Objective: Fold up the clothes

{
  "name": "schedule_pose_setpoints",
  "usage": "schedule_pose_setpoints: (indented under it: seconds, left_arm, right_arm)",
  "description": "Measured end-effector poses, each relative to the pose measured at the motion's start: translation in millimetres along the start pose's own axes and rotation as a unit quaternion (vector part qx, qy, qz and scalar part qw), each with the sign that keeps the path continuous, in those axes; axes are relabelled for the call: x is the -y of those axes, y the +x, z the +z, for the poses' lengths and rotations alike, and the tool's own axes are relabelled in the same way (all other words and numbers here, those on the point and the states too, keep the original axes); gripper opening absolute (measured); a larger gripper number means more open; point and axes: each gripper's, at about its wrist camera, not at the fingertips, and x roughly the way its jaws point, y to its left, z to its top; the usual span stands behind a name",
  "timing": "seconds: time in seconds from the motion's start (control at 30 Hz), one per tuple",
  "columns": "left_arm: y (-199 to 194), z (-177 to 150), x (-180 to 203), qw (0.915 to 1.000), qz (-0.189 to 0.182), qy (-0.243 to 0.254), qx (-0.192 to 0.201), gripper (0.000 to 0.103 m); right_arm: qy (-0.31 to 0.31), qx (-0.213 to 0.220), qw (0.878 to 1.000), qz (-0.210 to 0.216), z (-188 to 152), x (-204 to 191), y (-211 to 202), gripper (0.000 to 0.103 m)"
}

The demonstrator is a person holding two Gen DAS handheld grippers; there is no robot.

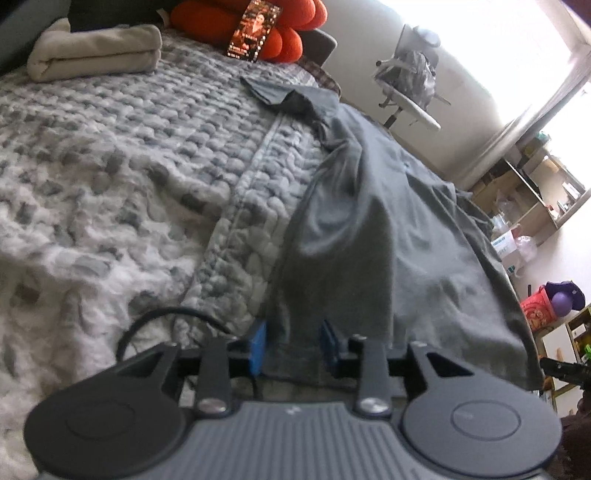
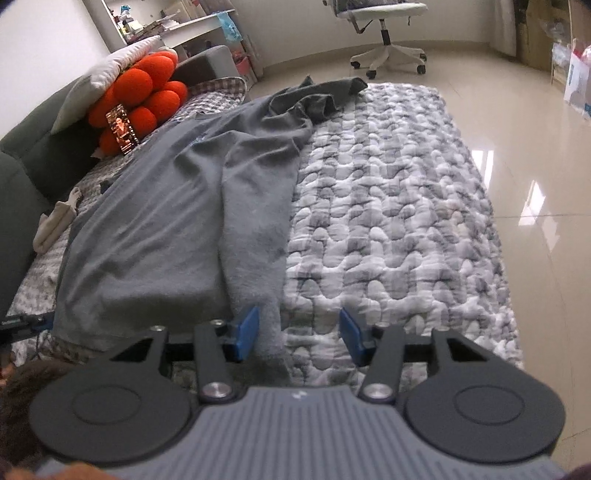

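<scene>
Two grippers are in your hands, and both stand parted over the near hem of the shirt [image 2: 155, 229]. Your left gripper [image 1: 295, 345] has its blue pads either side of a raised fold of the grey cloth; the cloth runs between them, but you cannot tell from this blurred view whether the pads press on it. Your right gripper [image 2: 299, 334] has its pads wide apart: the left pad lies just beside the folded edge of the shirt, the right pad is over bare blanket [image 2: 388, 206], and nothing is pinched. The shirt lies lengthwise on the grey-and-white blanket, its right side folded over onto the body, with a rumpled sleeve [image 2: 317, 96] at the far end. At the far left you have an orange cushion [image 2: 144, 96] with a dark card [image 2: 122, 127] propped against it. A folded beige cloth [image 1: 96, 50] lies on the blanket to the left, well apart from the shirt. A white chair [image 2: 384, 33] stands on the shiny floor [image 2: 535, 166] beyond the blanket.
</scene>
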Motion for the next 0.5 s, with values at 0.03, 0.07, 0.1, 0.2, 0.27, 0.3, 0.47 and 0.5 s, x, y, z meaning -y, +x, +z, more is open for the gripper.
schedule_pose_setpoints:
  seconds: [0.03,0.07,0.1,0.2,0.27,0.3,0.47,0.5]
  left_arm:
    - [1.4,-0.4,0.6,1.0000,0.000,0.004,-0.001,0.040]
    - [2.6,-0.8,1.5,1.0000,0.002,0.007,-0.001,0.041]
    - [3.4,-1.3,2.6,0.9999,0.003,0.011,-0.001,0.041]
    - [4.5,-2.0,6.0,0.9996,0.016,0.021,0.000,0.039]
    - [3.9,-1.9,8.1,0.9992,0.027,0.028,0.002,0.011]
    - [2.3,-1.5,9.0,0.9989,0.035,0.031,0.003,0.005]
    - [-19.2,-2.8,8.9,0.9989,0.031,0.020,0.029,0.002]
    - [-26.9,-2.8,9.1,0.9988,0.027,0.018,0.036,0.002]
  right_arm:
    - [0.000,-0.004,1.000,0.006,-0.8,-0.5,2.1,0.053]
    - [-0.004,-0.012,1.000,0.010,-1.6,-2.7,6.1,0.053]
    - [-0.013,-0.022,1.000,0.012,-3.5,-7.1,11.2,0.048]
    - [-0.048,-0.040,0.998,0.004,-8.6,-21.5,22.5,0.025]
    - [-0.076,-0.038,0.996,-0.010,-10.0,-30.8,23.9,0.013]
    - [-0.080,-0.034,0.996,-0.013,-9.7,-32.2,21.5,0.011]
    - [-0.079,-0.002,0.997,-0.013,-6.2,-34.1,-0.5,0.009]
    - [-0.076,0.005,0.997,-0.011,-4.3,-33.7,-7.6,0.008]
